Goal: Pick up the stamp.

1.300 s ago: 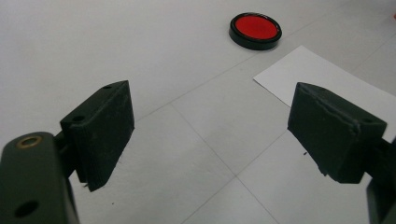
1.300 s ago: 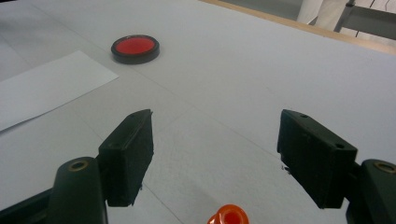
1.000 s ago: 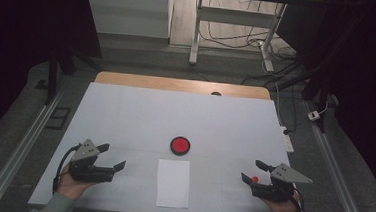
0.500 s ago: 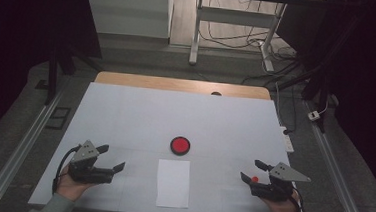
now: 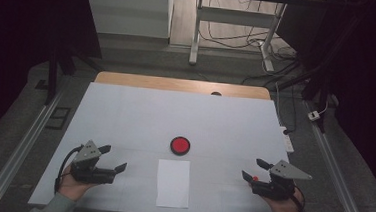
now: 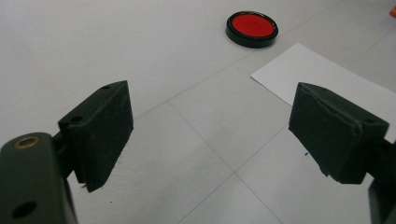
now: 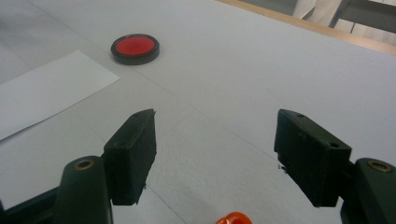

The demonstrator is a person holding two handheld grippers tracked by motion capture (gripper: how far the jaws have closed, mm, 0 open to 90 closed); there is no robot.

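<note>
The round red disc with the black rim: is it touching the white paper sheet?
Apart. The high view shows bare table between the disc and the sheet's far edge.

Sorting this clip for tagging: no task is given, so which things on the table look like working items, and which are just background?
Likely working items:
- red disc, black-rimmed
- white sheet, just nearer than the disc
- left hand-held gripper and right hand-held gripper, both open and empty

Background:
- power strip at the table's right edge
- cables and desk frame beyond
</note>
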